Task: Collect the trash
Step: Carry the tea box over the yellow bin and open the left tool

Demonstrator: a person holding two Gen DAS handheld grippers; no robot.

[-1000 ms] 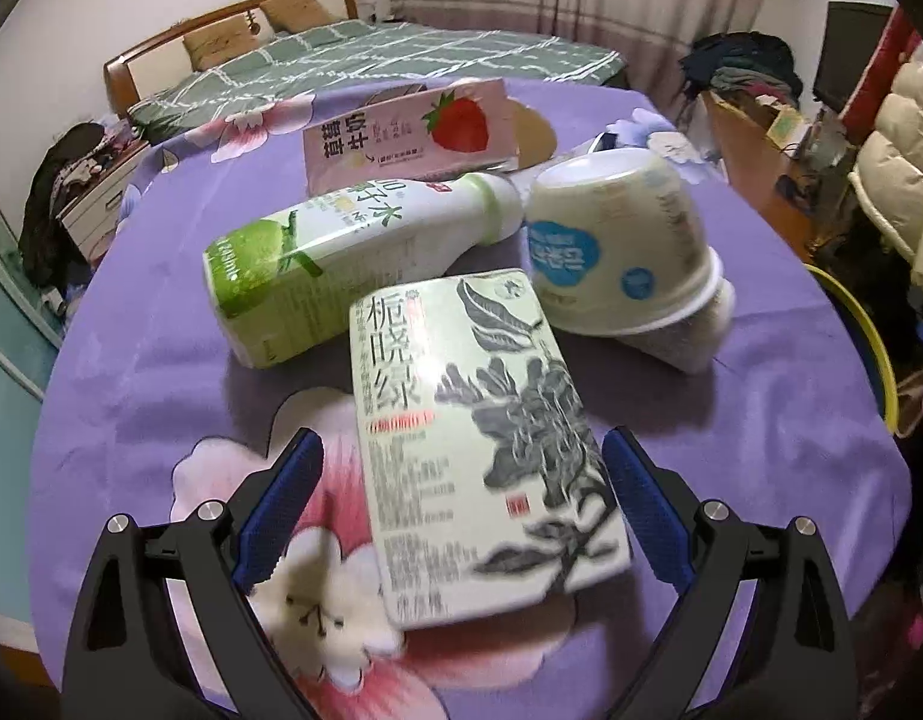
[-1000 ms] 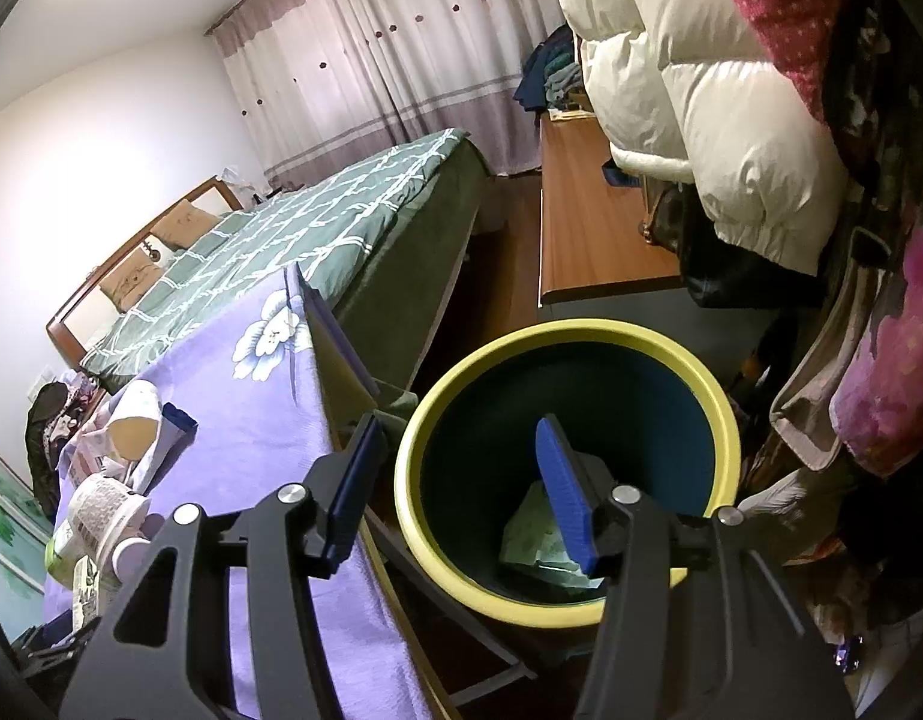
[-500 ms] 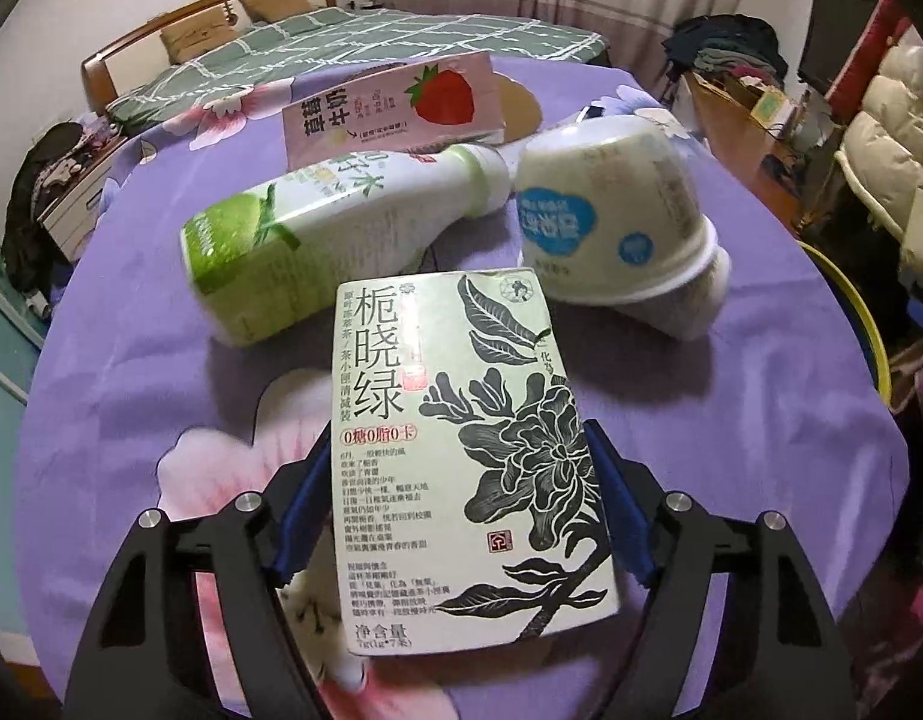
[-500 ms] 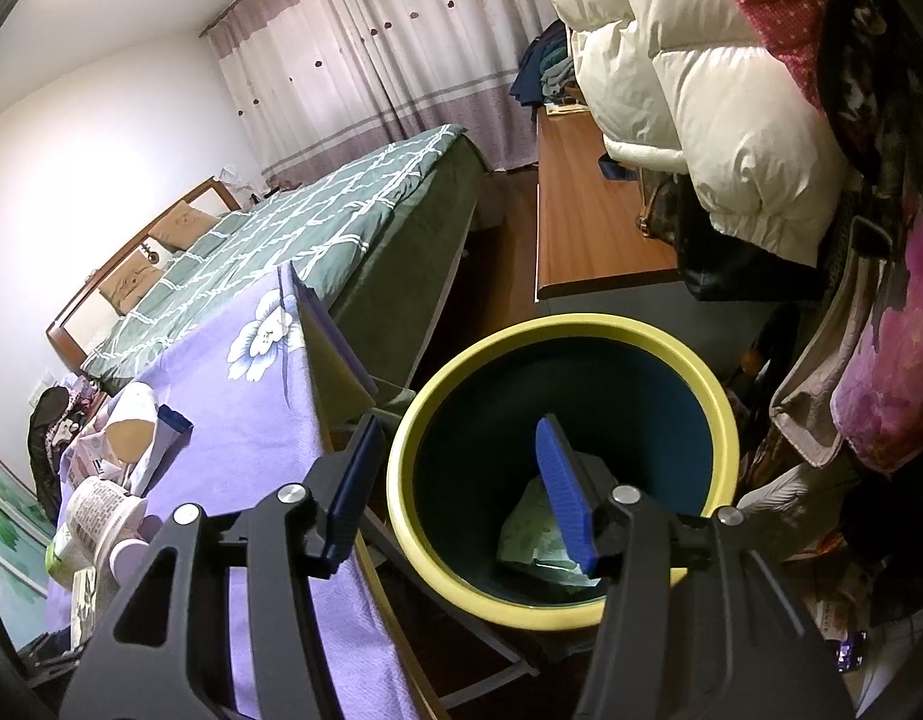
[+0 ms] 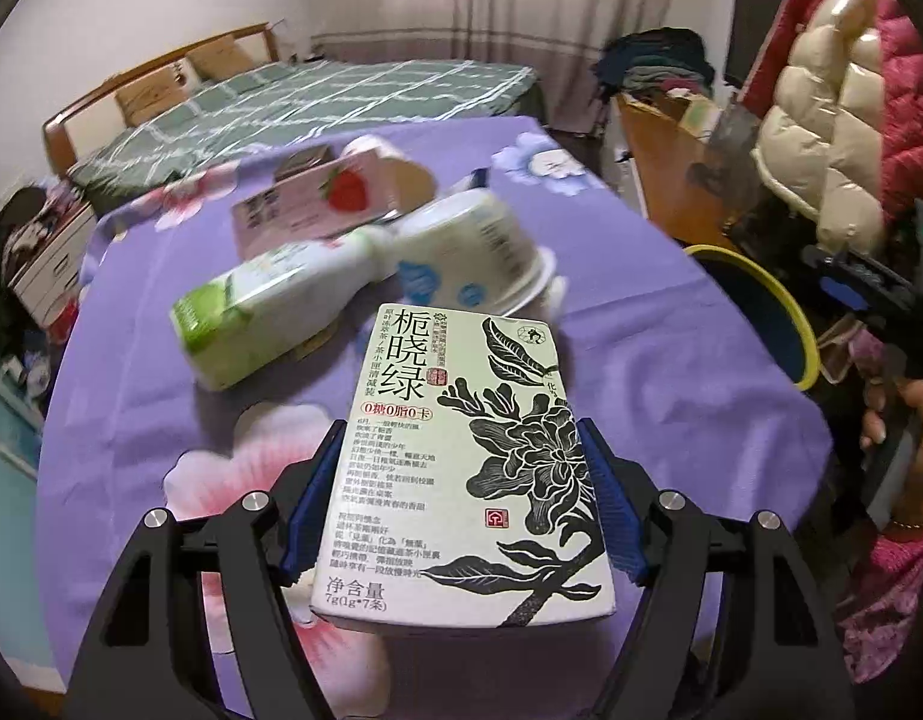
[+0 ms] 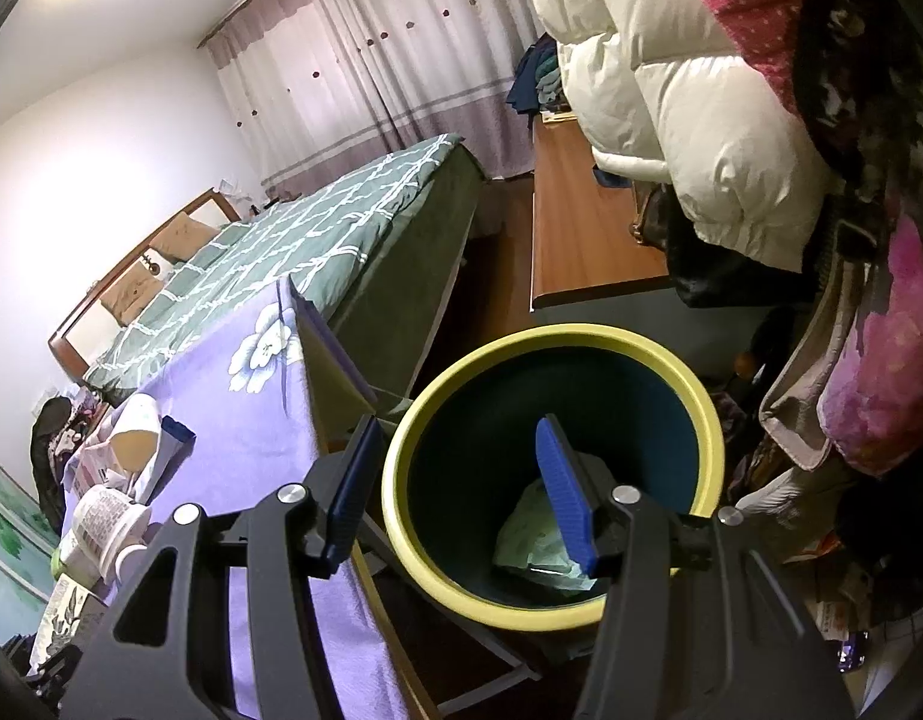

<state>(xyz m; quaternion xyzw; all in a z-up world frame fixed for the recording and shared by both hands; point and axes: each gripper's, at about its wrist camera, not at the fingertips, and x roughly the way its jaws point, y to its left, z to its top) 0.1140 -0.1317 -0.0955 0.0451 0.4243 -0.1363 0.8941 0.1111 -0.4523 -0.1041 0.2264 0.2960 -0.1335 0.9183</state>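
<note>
My left gripper (image 5: 461, 498) is shut on a pale green tea box (image 5: 461, 468) with a black flower print and holds it above the purple tablecloth (image 5: 671, 384). On the cloth behind it lie a green-and-white bottle (image 5: 275, 306), a white cup (image 5: 473, 258) on its side and a pink strawberry carton (image 5: 311, 204). My right gripper (image 6: 461, 492) is open and empty over the yellow-rimmed bin (image 6: 707, 420), which holds a crumpled green wrapper (image 6: 533, 534). The bin also shows at the right of the left wrist view (image 5: 779, 306).
A green plaid bed (image 5: 317, 102) stands beyond the table. A wooden desk (image 6: 581, 240) and hanging padded coats (image 6: 701, 120) are beside the bin. The person's hand with the right gripper (image 5: 905, 420) is at the table's right edge.
My left gripper closed on the tea box and lifted it off the cloth. The right gripper stayed open over the bin, shifting only slightly.
</note>
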